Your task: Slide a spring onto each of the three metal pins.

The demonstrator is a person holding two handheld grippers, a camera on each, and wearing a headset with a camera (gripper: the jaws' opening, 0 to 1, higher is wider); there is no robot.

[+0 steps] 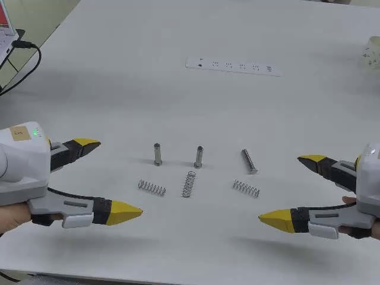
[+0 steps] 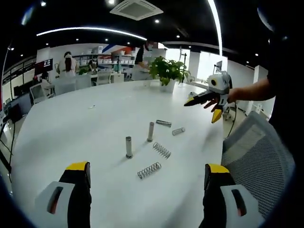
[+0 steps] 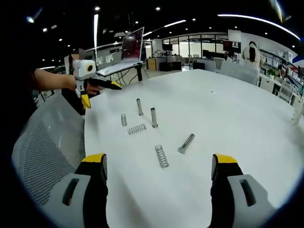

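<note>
Head view: plain white matte tabletop (image 1: 119, 89). My yellow-tipped grey-and-white left claw (image 1: 119, 176) sits at the left edge, jaws spread wide, gripping nothing. My matching yellow-tipped right claw (image 1: 279, 188) is at the right edge, also wide and gripping nothing. In a row at centre frame, the short silver metal left pin (image 1: 157, 154) and silver metal middle pin (image 1: 199, 157) stand upright, and the silver metal right pin (image 1: 249, 161) lies on its side. Just below, apart from the pins, the thin coiled wire left spring (image 1: 152, 187), middle spring (image 1: 189, 183) and right spring (image 1: 246, 188) all lie flat. Long white power strip (image 1: 233, 66) upper centre, black cable (image 1: 27, 65) upper left.

Left gripper view: my jaws are wide apart at the bottom, pins and springs mid-frame. The right claw is upper right, open. Open office, strip lights, square ceiling air vent (image 2: 136, 8), green potted plant (image 2: 167, 71) at the far table edge, grey mesh chair (image 2: 259, 147) lower right.

Right gripper view: jaws wide apart at the bottom, lying pin and a spring nearest. The left claw is upper left, open. Open laptop (image 3: 128, 47) top centre-left, desks behind.
</note>
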